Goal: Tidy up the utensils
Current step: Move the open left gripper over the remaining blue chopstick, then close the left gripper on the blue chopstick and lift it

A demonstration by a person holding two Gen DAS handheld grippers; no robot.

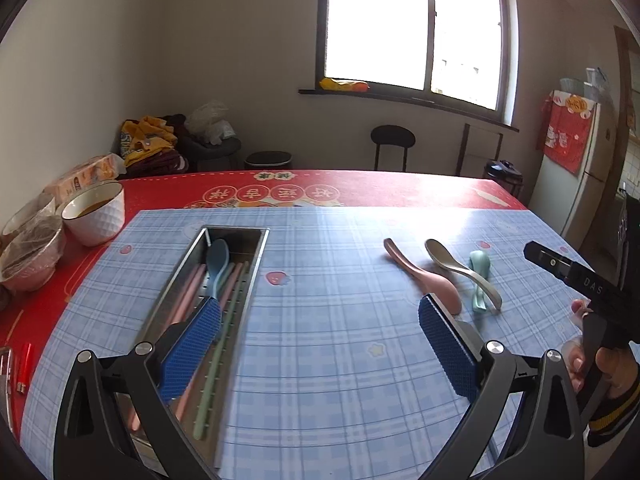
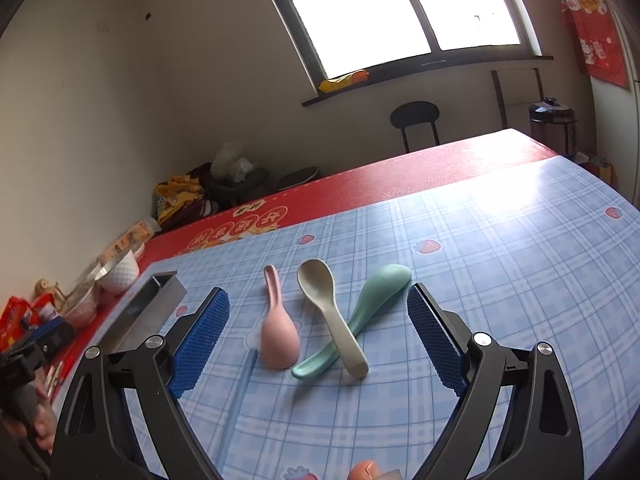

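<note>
We hold the right hand-held gripper spread wide and empty above three loose spoons near the middle of the table: a pink spoon, a beige spoon crossing over a green spoon. They look light, stiff and smooth, likely slippery; the beige handle on top seems the best hold. The left hand-held gripper is also spread, beside the metal tray near the table's left edge
</note>
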